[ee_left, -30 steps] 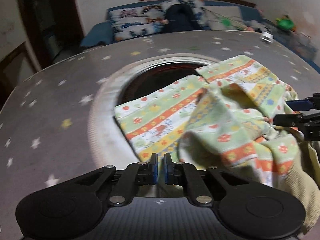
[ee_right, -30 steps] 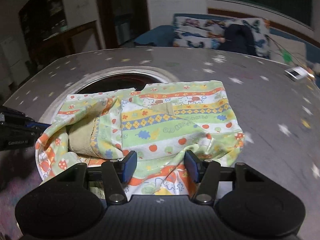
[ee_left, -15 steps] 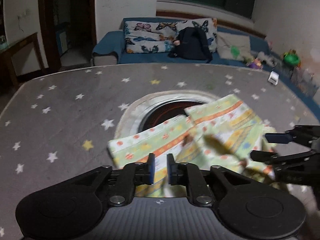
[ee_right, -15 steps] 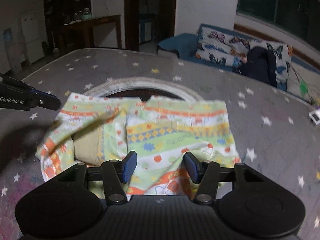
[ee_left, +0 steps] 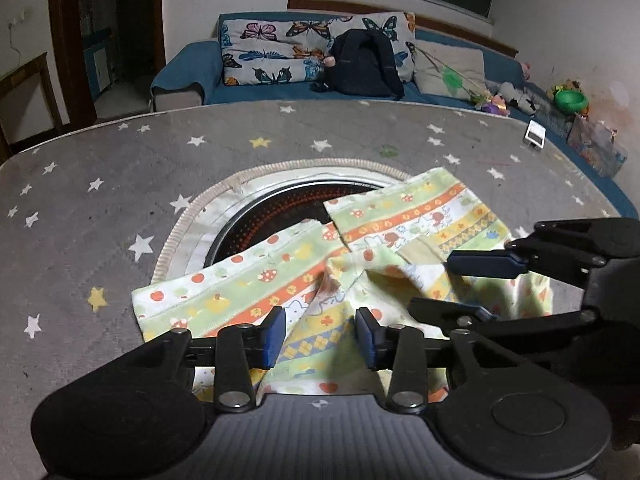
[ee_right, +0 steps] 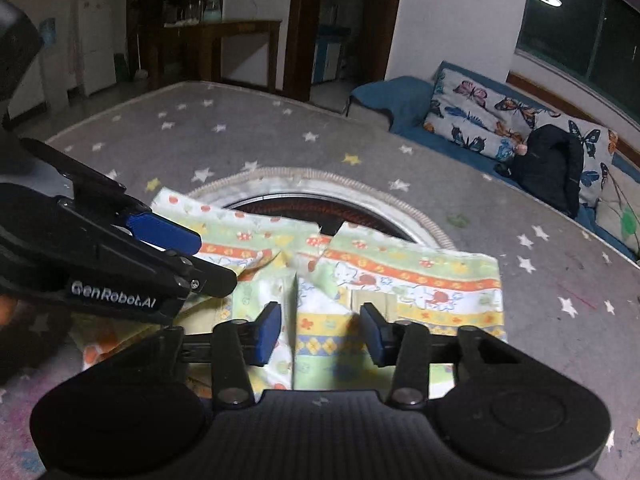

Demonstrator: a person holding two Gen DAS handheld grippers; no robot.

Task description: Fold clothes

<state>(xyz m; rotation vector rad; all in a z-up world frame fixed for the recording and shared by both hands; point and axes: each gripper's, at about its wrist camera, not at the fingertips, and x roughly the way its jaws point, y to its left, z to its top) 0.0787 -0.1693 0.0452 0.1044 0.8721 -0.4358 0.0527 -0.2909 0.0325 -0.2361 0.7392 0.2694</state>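
Cloth covered in stars, a grey tablecloth (ee_left: 100,152), spreads over the whole table, and a round opening with a pale ribbed rim (ee_left: 188,216) sits in the middle, dark with reddish rings inside. Just right of that rim, and lying partly over the hole, is the garment (ee_left: 248,288): a child's piece in pale green with orange, yellow and white printed bands, little mushrooms and animals on it. It lies in two lobes that meet at a notch near the hole's edge, with a plain beige patch showing between the folds.

The left gripper (ee_left: 321,334) hangs low over the near edge of the garment, its blue pads (ee_left: 274,334) spread well apart and gripping nothing; fabric shows in the gap between them. In the right wrist view it enters from the left edge (ee_right: 208,264), over the garment's left lobe.

Further right, the right gripper (ee_right: 320,334) hovers over the near middle of the garment (ee_right: 420,280), fingers likewise wide apart and empty, a fold line running up between them. From the left wrist camera it reaches in from the right edge (ee_left: 444,280) above the garment's right lobe.

Behind the table stands a blue sofa (ee_left: 180,76) with butterfly cushions (ee_left: 280,48) and a black backpack (ee_left: 364,64).
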